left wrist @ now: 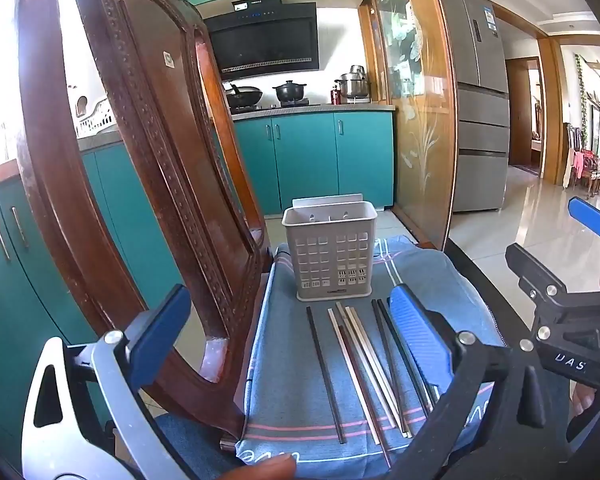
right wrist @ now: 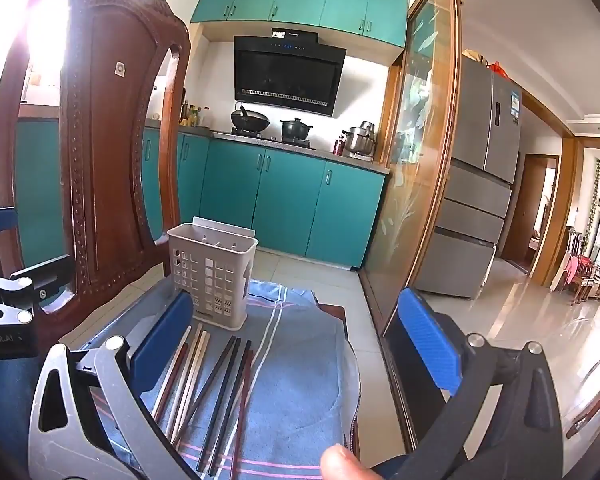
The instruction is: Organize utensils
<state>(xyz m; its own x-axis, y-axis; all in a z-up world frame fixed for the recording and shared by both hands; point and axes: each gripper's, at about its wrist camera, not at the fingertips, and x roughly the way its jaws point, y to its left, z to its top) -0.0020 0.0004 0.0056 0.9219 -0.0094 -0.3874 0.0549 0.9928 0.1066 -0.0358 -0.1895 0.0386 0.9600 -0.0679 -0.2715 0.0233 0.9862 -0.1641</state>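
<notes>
Several chopsticks (left wrist: 364,364), black, white and dark red, lie side by side on a blue cloth (left wrist: 292,400) over a chair seat. A grey perforated utensil holder (left wrist: 330,254) stands upright and empty at the cloth's far end. My left gripper (left wrist: 288,336) is open above the chopsticks, holding nothing. My right gripper (right wrist: 300,344) is open and empty over the cloth, right of the chopsticks (right wrist: 212,384); the holder (right wrist: 210,272) stands beyond its left finger. The right gripper also shows at the right edge of the left wrist view (left wrist: 560,264).
A carved wooden chair back (left wrist: 140,160) rises close on the left. A glass sliding door (left wrist: 416,100) stands to the right, with teal kitchen cabinets (left wrist: 312,156) and a stove behind. A tiled floor (right wrist: 520,320) lies right of the seat.
</notes>
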